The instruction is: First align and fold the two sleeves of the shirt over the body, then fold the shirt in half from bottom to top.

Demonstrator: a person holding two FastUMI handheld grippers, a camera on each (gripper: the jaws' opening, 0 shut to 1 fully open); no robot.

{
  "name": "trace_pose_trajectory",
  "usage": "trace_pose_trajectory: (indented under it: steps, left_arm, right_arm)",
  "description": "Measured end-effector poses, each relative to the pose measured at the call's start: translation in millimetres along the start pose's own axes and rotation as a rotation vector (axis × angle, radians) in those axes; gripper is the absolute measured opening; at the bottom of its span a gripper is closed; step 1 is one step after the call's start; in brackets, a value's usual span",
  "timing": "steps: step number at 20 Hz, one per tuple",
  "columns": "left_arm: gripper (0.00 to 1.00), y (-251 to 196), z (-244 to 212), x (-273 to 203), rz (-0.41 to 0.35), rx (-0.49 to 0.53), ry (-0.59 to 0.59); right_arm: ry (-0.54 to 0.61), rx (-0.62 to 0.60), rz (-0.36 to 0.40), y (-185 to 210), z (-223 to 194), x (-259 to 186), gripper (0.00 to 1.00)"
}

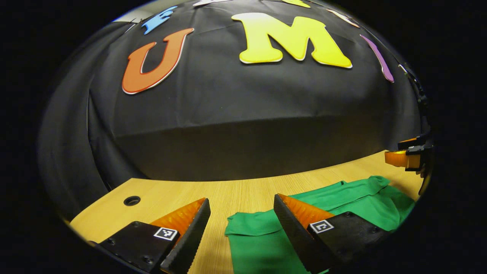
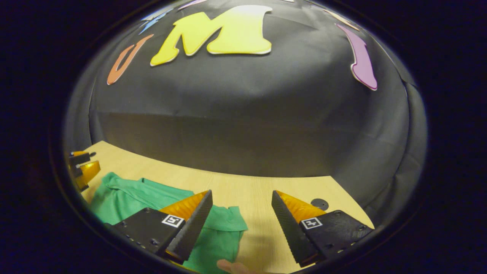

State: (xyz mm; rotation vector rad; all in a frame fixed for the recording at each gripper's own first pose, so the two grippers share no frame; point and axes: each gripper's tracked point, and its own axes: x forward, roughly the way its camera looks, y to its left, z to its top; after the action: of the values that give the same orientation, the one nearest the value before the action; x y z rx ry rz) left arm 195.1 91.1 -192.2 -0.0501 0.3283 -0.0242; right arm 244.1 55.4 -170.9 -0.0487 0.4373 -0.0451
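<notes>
In the left gripper view, the left gripper sits lowest and nearest, its two fingers spread wide apart with nothing between them. Just beyond and partly under its right-hand finger lies a green shirt, spread on a pale wooden table and reaching toward the right side of the view, one sleeve ending between the fingers. A small round hole marks the table to the left. At the far right edge, above the shirt, part of the other gripper shows. In the right gripper view, the right gripper also has its fingers spread apart and empty above the same table. The shirt lies to the left, one sleeve passing under the left-hand finger. A dark round hole sits by the right-hand finger. Behind the table in both views hangs a black cloth wall, creased and falling to the table's back edge.
</notes>
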Motion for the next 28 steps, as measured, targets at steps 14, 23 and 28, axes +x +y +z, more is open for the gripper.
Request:
trace_pose_trajectory:
  steps: [14, 23, 28]
  left_arm:
    - [1.00, -3, 61, -205, 0.022, 0.014, -0.080]
    - [1.00, -44, 67, -338, -0.042, 0.025, -0.176]
    - [1.00, -57, 63, -361, -0.058, -0.004, -0.195]
  right_arm:
    - [-0.273, -0.017, 0.001, -6, 78, -236, 0.97]
    - [-0.323, -0.064, 0.024, 7, 22, -365, 0.97]
    - [-0.349, -0.074, -0.014, 15, -32, -398, 0.95]
